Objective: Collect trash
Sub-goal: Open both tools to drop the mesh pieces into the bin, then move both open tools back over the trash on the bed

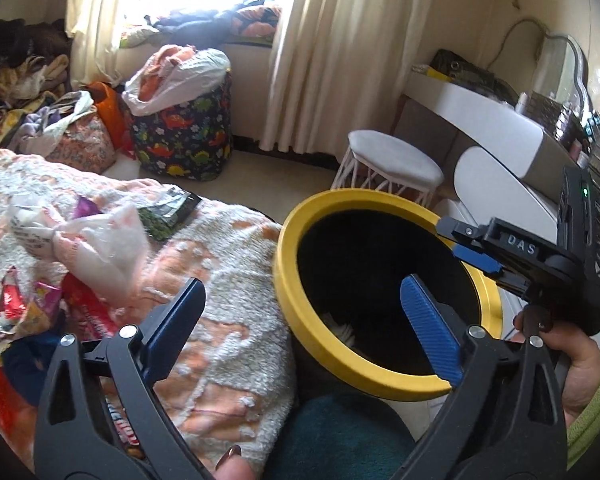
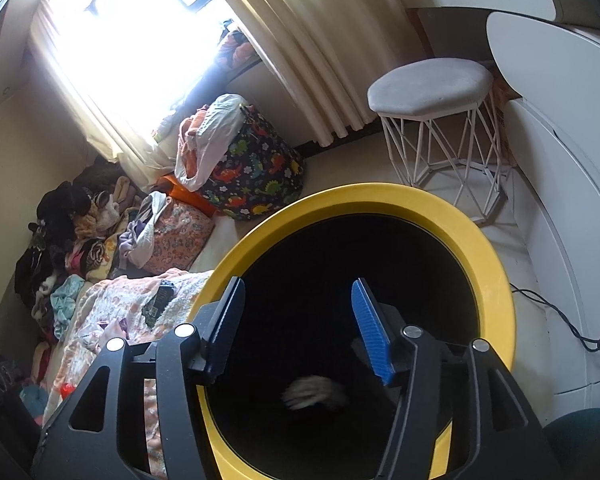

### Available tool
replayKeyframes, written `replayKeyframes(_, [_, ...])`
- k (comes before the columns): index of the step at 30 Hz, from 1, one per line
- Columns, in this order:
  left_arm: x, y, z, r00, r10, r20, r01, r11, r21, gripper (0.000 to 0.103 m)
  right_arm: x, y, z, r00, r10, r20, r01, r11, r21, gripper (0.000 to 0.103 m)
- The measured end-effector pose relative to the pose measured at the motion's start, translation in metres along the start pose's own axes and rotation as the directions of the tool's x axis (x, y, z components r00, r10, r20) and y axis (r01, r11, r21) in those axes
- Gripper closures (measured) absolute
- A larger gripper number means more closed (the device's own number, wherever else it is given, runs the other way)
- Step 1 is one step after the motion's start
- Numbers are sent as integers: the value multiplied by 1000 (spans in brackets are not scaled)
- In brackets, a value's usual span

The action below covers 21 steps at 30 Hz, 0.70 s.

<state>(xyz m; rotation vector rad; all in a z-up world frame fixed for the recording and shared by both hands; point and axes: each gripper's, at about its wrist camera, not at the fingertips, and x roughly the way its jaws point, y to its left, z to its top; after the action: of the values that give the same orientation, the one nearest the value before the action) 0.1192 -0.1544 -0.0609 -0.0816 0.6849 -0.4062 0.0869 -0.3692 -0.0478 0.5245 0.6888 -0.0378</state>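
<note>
Dropping trash in the bin [image 2: 496, 264]
Right claw [image 2: 300, 320] half spread, left claw [image 1: 300, 316] wide, both empty; stay over the opening.

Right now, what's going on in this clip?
A person is clearing trash off a bed into a yellow-rimmed bin beside it. The right gripper hangs over the bin's mouth, open with nothing between its pads; a pale scrap shows blurred inside the bin. The left gripper is wide open and empty, between the bin and the blanket. Wrappers and a plastic bag remain on the bed.
</note>
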Motion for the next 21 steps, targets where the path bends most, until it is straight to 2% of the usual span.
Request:
replayKeyframes(11, [-32,32,7,992,103,78,-97,993,-73,11,-7,32,-5,996,88,33,-84,991,-106,37])
replayKeyframes(21, [-51,57,8,983,147,110,-133,983,-126,11,-11,62,-13,985,169,27,-161,966,-204,32])
